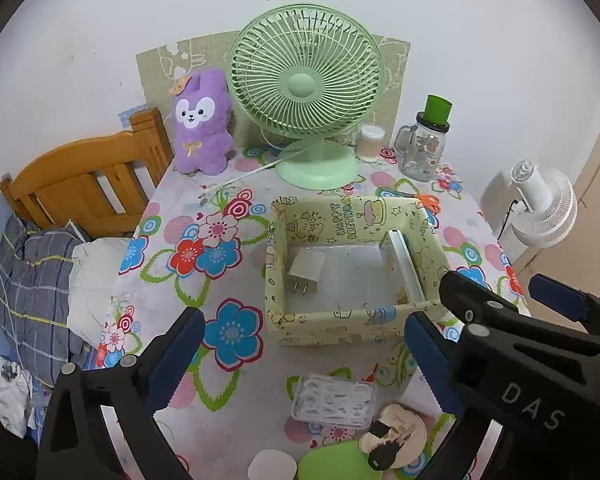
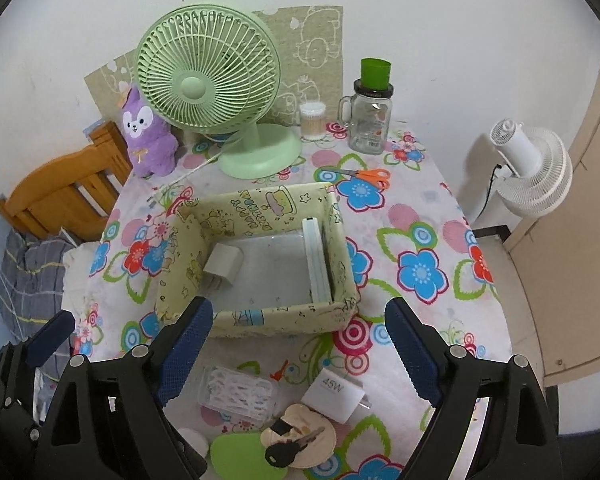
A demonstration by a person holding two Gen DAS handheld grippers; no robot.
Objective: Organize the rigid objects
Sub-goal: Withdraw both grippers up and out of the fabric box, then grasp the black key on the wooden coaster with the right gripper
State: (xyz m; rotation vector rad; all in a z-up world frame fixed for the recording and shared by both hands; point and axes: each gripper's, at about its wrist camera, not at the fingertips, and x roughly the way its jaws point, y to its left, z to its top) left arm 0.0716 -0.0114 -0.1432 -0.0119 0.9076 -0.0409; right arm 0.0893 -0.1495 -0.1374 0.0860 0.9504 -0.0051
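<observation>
A yellow-green paper-covered box [image 1: 332, 326] [image 2: 284, 320] stands mid-table. Inside lie a white plug adapter [image 1: 306, 270] [image 2: 222, 264] at the left and a flat white slab [image 1: 404, 264] [image 2: 318, 260] on edge against the right wall. In front lie a clear case of floss picks [image 1: 334, 400] [image 2: 240, 394], a white 45W charger [image 2: 334, 394], a beige disc with a black key [image 1: 394, 438] [image 2: 298, 442] and a green oval lid [image 1: 336, 462] [image 2: 242, 458]. My left gripper [image 1: 304, 354] is open above the table's near side. My right gripper [image 2: 300, 348] is open, beside it on the right.
A green desk fan [image 1: 304, 80] [image 2: 208, 80], a purple plush [image 1: 200, 120] [image 2: 144, 132], a cotton-swab tub [image 1: 370, 142] [image 2: 312, 120] and a glass mug with a green cup [image 1: 422, 148] [image 2: 368, 120] stand at the back. Orange scissors [image 2: 364, 176] lie behind the box. A wooden bed headboard [image 1: 92, 176] is left, a white fan [image 2: 528, 172] right.
</observation>
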